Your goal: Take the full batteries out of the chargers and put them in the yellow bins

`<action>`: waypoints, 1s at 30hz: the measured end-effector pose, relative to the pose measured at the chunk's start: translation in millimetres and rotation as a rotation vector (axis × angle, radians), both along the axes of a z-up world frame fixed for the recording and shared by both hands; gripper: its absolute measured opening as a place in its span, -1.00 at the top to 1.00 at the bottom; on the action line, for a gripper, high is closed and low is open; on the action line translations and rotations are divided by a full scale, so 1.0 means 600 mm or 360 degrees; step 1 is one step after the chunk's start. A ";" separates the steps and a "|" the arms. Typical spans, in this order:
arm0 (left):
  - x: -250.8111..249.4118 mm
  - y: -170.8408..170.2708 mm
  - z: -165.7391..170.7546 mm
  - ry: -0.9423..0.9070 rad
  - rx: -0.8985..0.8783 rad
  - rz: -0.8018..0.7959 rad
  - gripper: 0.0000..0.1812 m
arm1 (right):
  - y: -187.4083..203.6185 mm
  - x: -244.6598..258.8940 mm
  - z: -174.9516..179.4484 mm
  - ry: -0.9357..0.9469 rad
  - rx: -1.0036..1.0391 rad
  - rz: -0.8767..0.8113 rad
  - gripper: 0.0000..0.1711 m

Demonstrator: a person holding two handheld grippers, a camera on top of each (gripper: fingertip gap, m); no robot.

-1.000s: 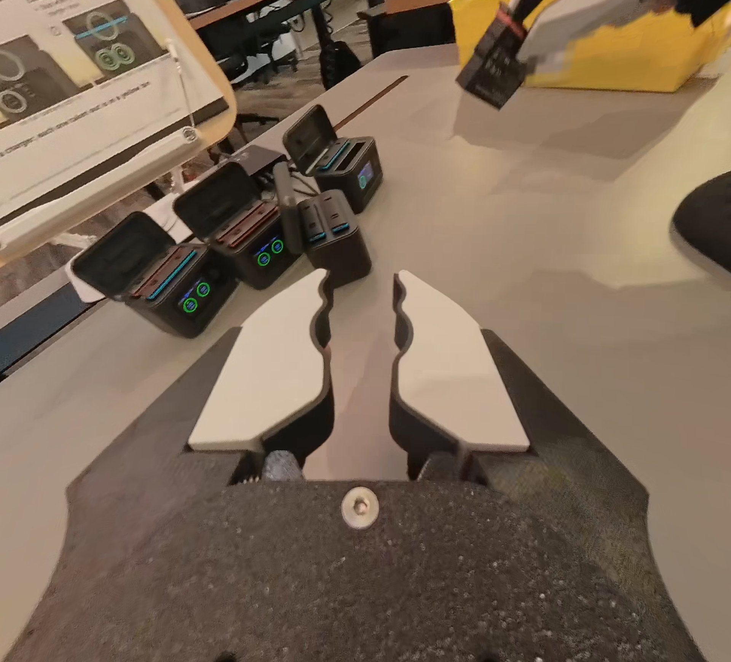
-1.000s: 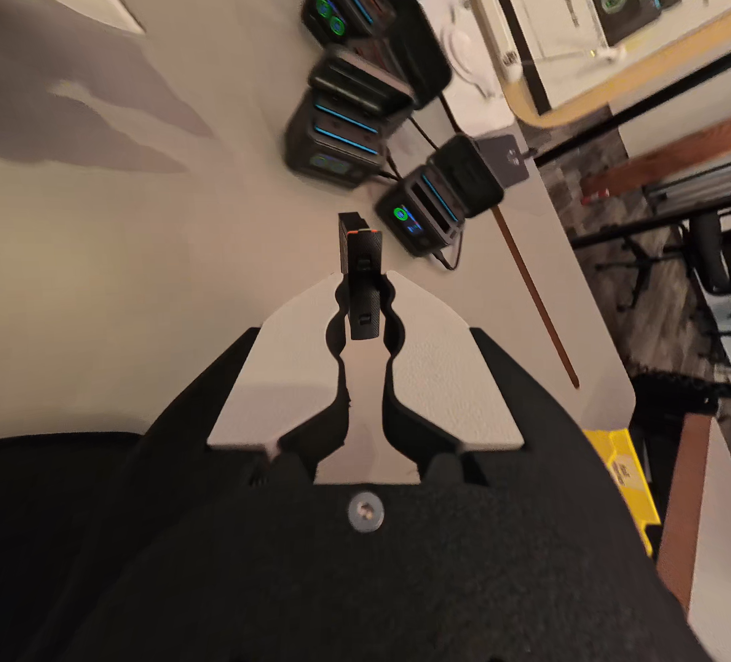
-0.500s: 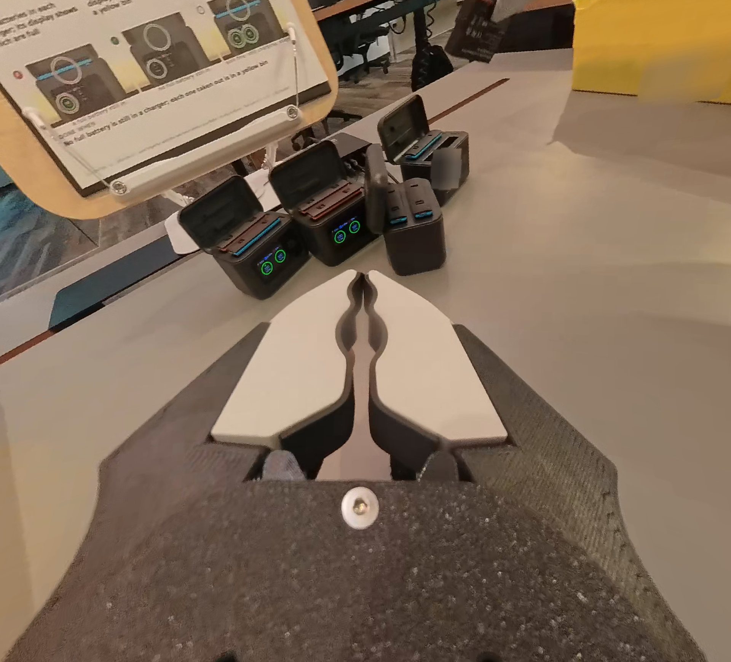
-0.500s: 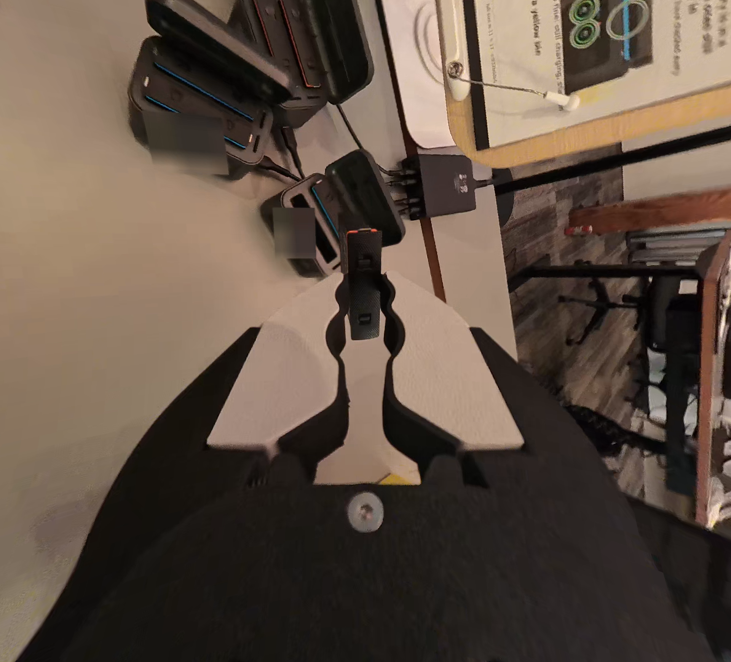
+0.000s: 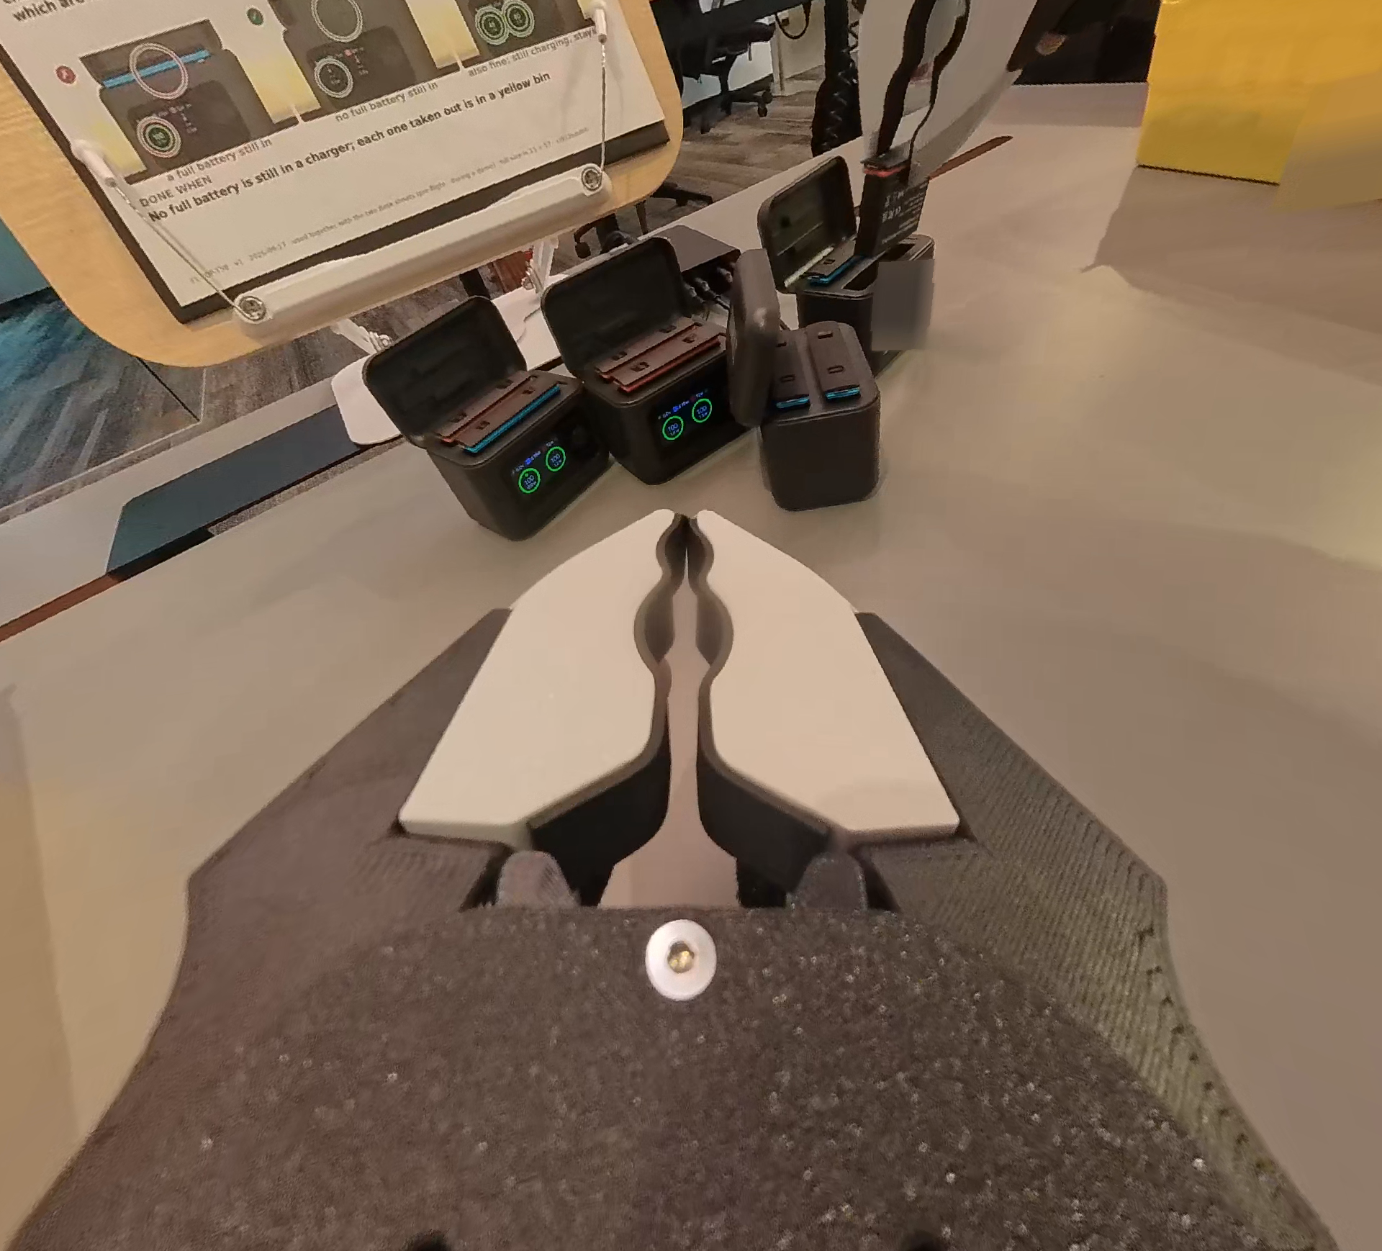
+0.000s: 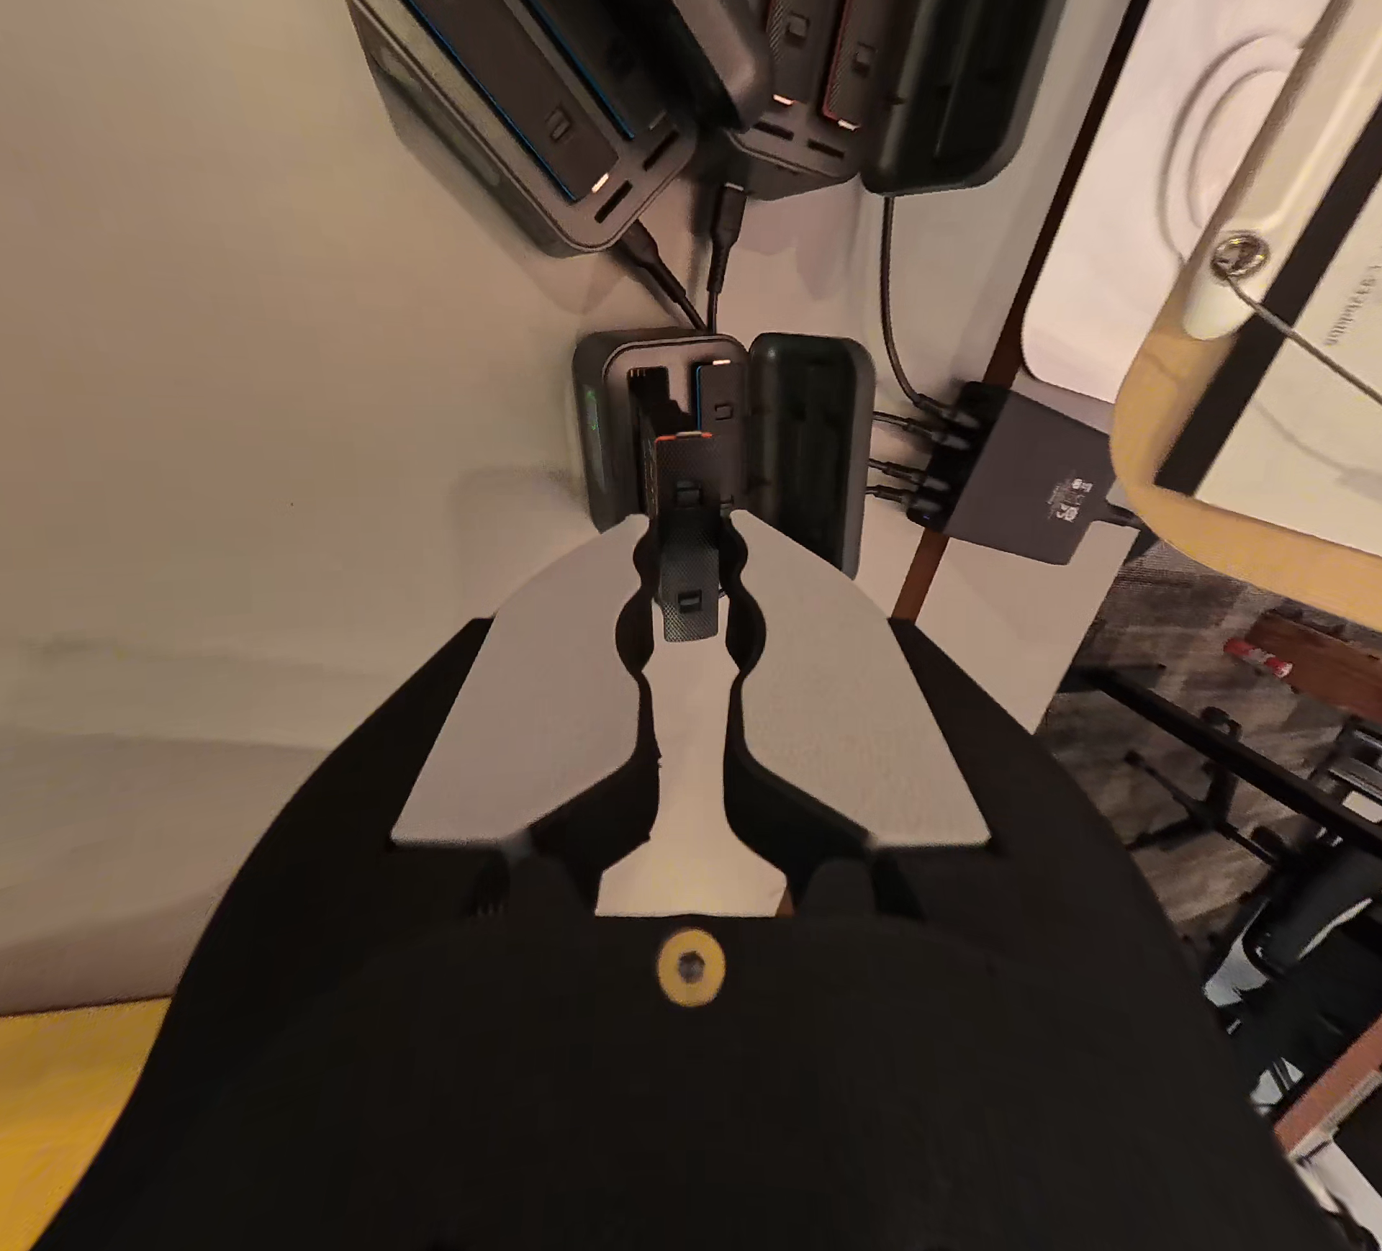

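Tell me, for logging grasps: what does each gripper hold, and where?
Right gripper pinches a battery by its upper end, above the far charger. Left gripper is shut, empty.

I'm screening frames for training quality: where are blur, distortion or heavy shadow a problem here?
Left wrist view: sharp, wide-angle bending at the edges, a mosaic patch over the far charger, soft shadows on the table. Right wrist view: warm and dim, upper chargers smeared, battery fairly crisp.

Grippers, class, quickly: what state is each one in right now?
Left gripper: shut, holding nothing.
Right gripper: shut on a battery, its far end at the charger slot.
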State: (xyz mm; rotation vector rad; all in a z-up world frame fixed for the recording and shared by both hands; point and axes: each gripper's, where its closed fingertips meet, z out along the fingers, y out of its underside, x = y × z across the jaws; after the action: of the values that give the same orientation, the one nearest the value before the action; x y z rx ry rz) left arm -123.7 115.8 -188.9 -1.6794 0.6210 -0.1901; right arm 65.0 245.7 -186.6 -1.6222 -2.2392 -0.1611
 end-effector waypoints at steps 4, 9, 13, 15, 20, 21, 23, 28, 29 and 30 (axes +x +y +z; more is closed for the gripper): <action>0.000 0.001 -0.002 0.0020 0.0006 -0.0004 1.00 | 0.005 -0.003 -0.011 -0.0050 -0.0043 0.0017 0.83; 0.003 0.001 -0.005 0.0057 0.0017 -0.0022 1.00 | 0.008 -0.007 -0.018 -0.0108 -0.0062 0.0035 0.83; 0.002 0.002 -0.007 0.0064 0.0012 -0.0021 1.00 | 0.005 -0.013 -0.019 -0.0153 -0.0116 0.0053 0.83; 0.002 0.003 -0.008 0.0069 0.0010 -0.0025 1.00 | 0.002 -0.013 -0.024 -0.0186 -0.0149 0.0058 0.83; 0.000 0.004 -0.008 0.0074 0.0018 -0.0023 1.00 | 0.002 -0.008 -0.047 -0.0257 -0.0175 0.0083 0.83; -0.001 0.004 -0.008 0.0077 0.0018 -0.0025 1.00 | 0.002 -0.008 -0.052 -0.0258 -0.0180 0.0089 0.83; -0.001 0.005 -0.009 0.0080 0.0019 -0.0028 1.00 | 0.002 -0.009 -0.060 -0.0258 -0.0190 0.0090 0.83; -0.001 0.006 -0.012 0.0091 0.0015 -0.0038 1.00 | 0.002 -0.010 -0.064 -0.0223 -0.0200 0.0056 0.83; -0.001 0.006 -0.012 0.0093 0.0016 -0.0038 1.00 | 0.002 -0.010 -0.064 -0.0215 -0.0197 0.0050 0.83; -0.001 0.006 -0.012 0.0095 0.0018 -0.0039 1.00 | 0.002 -0.009 -0.063 -0.0208 -0.0194 0.0042 0.83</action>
State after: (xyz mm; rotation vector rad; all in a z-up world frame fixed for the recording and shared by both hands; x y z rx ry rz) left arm -124.1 119.3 -195.8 -1.6722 0.6863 -0.1546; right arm 59.4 247.0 -224.6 -1.6880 -2.4098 -0.1294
